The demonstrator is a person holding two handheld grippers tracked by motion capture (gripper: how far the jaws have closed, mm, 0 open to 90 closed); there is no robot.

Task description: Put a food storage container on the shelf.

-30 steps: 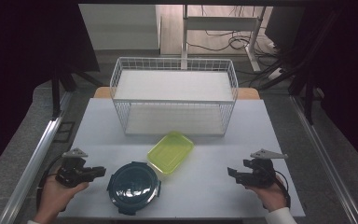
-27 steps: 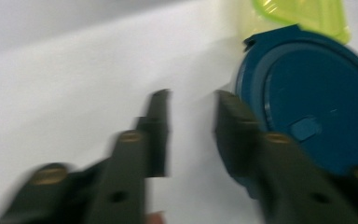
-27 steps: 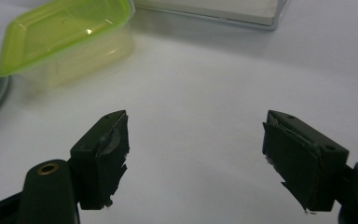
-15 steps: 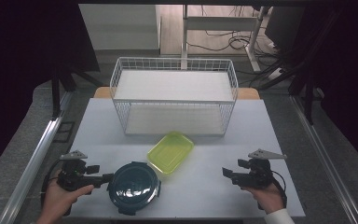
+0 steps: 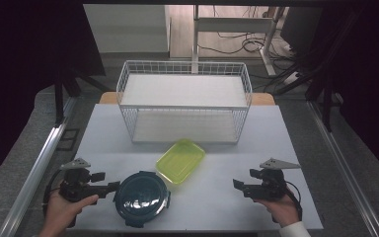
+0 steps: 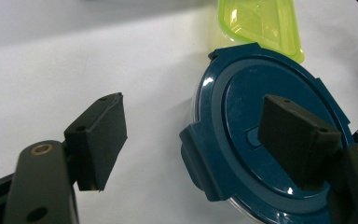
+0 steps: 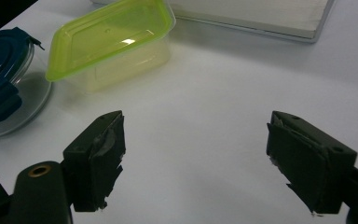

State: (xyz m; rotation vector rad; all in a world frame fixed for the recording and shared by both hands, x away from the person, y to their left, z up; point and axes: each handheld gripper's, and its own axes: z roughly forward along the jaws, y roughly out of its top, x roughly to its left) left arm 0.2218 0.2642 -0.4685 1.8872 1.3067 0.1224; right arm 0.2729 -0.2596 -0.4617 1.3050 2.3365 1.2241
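Looking down from the high view, a white rectangular tabletop [image 5: 212,197] stands on a grey floor, with dark curtains at both sides, a metal rail [image 5: 34,173] along the left, and desk legs and loose cables [image 5: 237,44] in the background. A white wire basket with a flat white shelf [image 5: 185,106] occupies the far half of the table. Just in front of it lies a translucent lime-green rectangular lidded plastic container [image 5: 180,160], and near its front left corner, close enough that the two appear to overlap from this angle, sits a round dark-blue clip-lid container with a clear body [image 5: 142,197]. The left gripper [image 5: 109,186], held in a hand [image 5: 66,210], reaches the blue lid's left edge with its jaws spread. The right gripper [image 5: 239,186], held in the other hand [image 5: 281,210], rests well apart from both containers, its jaws also spread.

Left gripper view: the jaws stand apart; one pad [image 6: 98,140] hangs over bare table, the other [image 6: 296,135] lies over the blue lid [image 6: 242,98], so that the lid's edge clip [image 6: 200,158] sits between them. The green container [image 6: 261,23] lies beyond.

Right gripper view: the jaws are wide apart above bare white table [image 7: 200,140]; the green container [image 7: 112,42] and blue container [image 7: 2,70] lie ahead to the left, the basket's base [image 7: 261,14] farther back.
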